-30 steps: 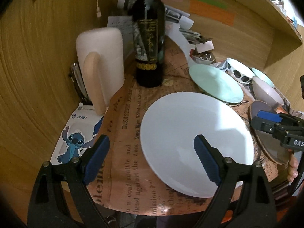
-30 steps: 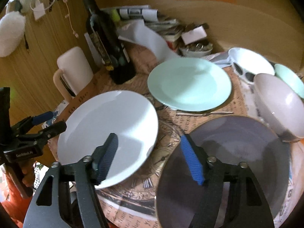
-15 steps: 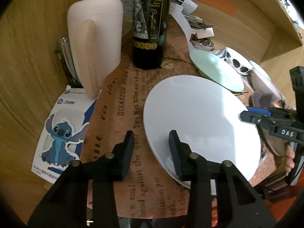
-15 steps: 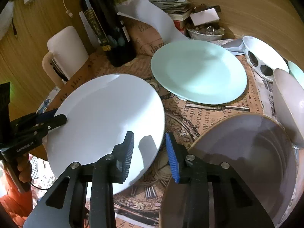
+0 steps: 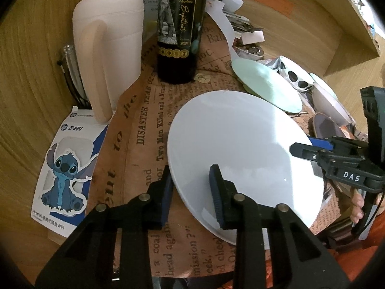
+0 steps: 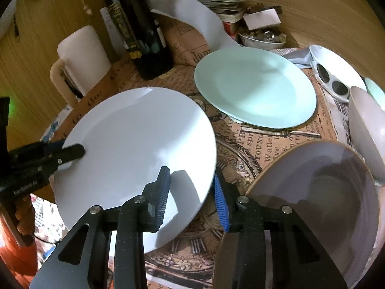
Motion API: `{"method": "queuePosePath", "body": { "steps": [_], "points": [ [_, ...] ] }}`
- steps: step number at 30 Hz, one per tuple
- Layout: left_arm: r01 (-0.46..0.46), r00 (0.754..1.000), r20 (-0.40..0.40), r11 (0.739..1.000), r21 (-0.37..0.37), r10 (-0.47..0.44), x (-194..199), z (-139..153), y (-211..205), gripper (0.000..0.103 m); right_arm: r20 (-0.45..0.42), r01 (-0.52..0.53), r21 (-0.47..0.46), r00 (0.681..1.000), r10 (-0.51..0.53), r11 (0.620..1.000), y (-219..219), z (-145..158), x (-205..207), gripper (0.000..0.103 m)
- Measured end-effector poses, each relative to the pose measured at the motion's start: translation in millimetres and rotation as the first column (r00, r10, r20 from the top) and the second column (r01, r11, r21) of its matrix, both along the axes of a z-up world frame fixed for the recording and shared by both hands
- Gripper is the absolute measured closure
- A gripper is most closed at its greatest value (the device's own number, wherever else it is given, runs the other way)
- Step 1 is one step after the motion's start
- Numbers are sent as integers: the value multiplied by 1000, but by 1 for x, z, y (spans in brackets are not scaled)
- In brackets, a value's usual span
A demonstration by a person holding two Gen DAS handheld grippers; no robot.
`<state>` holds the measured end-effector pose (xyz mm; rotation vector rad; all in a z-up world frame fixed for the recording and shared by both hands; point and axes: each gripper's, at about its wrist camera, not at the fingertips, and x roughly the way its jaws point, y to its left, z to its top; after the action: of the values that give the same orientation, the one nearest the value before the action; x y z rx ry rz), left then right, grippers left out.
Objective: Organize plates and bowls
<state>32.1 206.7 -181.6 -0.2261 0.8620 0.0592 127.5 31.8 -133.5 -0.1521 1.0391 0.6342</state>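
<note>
A large white plate (image 5: 243,154) is held tilted above the newspaper-print cloth by both grippers. My left gripper (image 5: 191,192) is shut on its left rim, one finger above and one below. My right gripper (image 6: 192,197) is shut on the opposite rim of the white plate (image 6: 134,149). Each gripper shows in the other's view, the right (image 5: 310,150) and the left (image 6: 69,150). A mint-green plate (image 6: 255,86) lies behind. A grey plate with a brown rim (image 6: 317,192) lies at the right. A pale bowl (image 6: 368,130) stands at the far right.
A dark wine bottle (image 5: 180,29) and a white jug (image 5: 108,50) stand at the back left. A white dish with dark spots (image 6: 336,72), a small bowl of trinkets (image 6: 262,38) and papers crowd the back. A Stitch card (image 5: 65,168) lies at the left.
Both grippers went from wide open to shut on opposite rims of the white plate. The plate has lifted and now tilts off the cloth.
</note>
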Motion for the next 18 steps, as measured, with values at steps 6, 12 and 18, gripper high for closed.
{"method": "queuePosePath", "body": {
  "steps": [6, 12, 18],
  "points": [
    [-28, 999, -20, 1000, 0, 28, 0, 2, 1, 73, -5, 25, 50, 1000, -25, 998, -4, 4, -2, 73],
    [-37, 999, -20, 999, -15, 36, -5, 7, 0, 73, 7, 31, 84, 999, -31, 996, -7, 10, -6, 73],
    [-37, 999, 23, 999, 12, 36, -8, 20, -7, 73, 55, 33, 107, 998, -39, 994, -17, 23, -13, 73]
  ]
}}
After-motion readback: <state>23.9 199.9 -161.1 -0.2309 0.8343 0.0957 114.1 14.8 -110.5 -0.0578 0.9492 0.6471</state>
